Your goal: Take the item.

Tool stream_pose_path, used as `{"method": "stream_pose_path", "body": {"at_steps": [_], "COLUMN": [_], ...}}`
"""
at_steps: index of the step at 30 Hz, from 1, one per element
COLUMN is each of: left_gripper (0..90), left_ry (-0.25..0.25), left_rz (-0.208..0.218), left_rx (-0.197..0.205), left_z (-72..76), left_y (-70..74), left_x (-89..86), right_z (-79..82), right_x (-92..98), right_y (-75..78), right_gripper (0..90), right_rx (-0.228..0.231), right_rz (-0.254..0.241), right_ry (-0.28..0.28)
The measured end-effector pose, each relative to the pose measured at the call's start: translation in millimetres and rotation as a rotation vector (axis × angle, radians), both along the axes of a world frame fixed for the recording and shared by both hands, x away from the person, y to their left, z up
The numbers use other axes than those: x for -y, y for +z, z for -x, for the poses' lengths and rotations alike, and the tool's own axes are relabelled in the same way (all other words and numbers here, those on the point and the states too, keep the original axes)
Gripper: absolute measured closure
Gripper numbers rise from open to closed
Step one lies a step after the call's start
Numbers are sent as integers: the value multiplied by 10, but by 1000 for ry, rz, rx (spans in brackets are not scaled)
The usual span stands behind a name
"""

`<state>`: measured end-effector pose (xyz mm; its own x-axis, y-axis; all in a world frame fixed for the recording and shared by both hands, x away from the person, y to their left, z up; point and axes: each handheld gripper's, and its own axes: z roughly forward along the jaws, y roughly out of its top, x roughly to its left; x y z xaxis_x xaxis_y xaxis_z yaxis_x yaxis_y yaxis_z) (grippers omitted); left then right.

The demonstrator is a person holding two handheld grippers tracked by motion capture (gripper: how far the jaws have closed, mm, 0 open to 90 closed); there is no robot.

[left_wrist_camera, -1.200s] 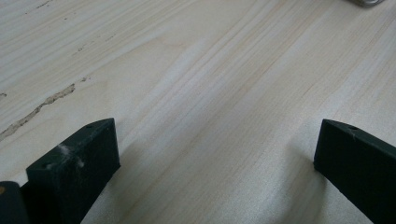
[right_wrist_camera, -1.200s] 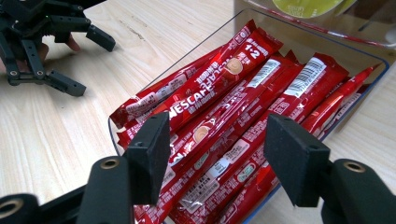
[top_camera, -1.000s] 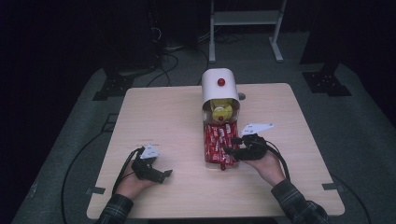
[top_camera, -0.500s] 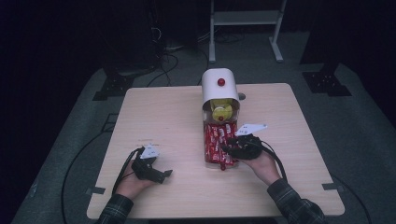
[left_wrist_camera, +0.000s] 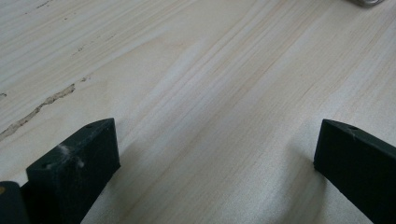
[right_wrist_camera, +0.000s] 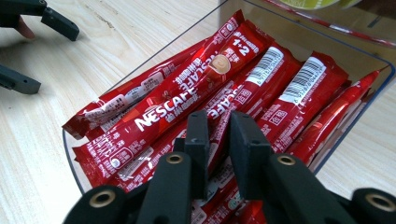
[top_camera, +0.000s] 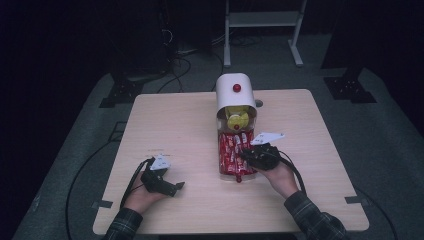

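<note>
Right gripper (right_wrist_camera: 218, 140) hovers over the clear tray (right_wrist_camera: 70, 149) of red Nescafé sachets (right_wrist_camera: 187, 100) at table centre, jaws nearly closed with nothing visibly between them, probably lining up a pick. Left gripper (left_wrist_camera: 210, 154) rests wide open and empty on the wooden table (left_wrist_camera: 196, 70), parked aside.

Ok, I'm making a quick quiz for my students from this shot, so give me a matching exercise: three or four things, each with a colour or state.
Things:
1. left gripper
2. right gripper
3. coffee sticks
4. dispenser lid

States:
A. white with a red knob
B. jaws wide apart over bare table
C. red, lying in the clear tray
D. jaws nearly together above the sticks

Pairs: 1-B, 2-D, 3-C, 4-A
</note>
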<state>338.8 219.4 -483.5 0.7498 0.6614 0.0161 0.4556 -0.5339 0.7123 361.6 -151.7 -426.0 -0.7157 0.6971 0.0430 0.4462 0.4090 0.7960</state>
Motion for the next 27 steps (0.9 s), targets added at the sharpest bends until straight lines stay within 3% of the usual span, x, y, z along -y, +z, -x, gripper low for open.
{"method": "stream_pose_path", "body": {"at_steps": [13,27], "left_gripper": [0,0], "left_ry": [0,0], "left_rz": [0,0], "left_rx": [0,0], "left_z": [0,0], "left_y": [0,0], "left_x": [0,0], "right_z": [-1,50], "right_x": [18,88], "right_y": [12,101], "right_gripper": [865,870], "right_rx": [3,18], "right_rz": [-1,-20], "right_ry": [-6,12]}}
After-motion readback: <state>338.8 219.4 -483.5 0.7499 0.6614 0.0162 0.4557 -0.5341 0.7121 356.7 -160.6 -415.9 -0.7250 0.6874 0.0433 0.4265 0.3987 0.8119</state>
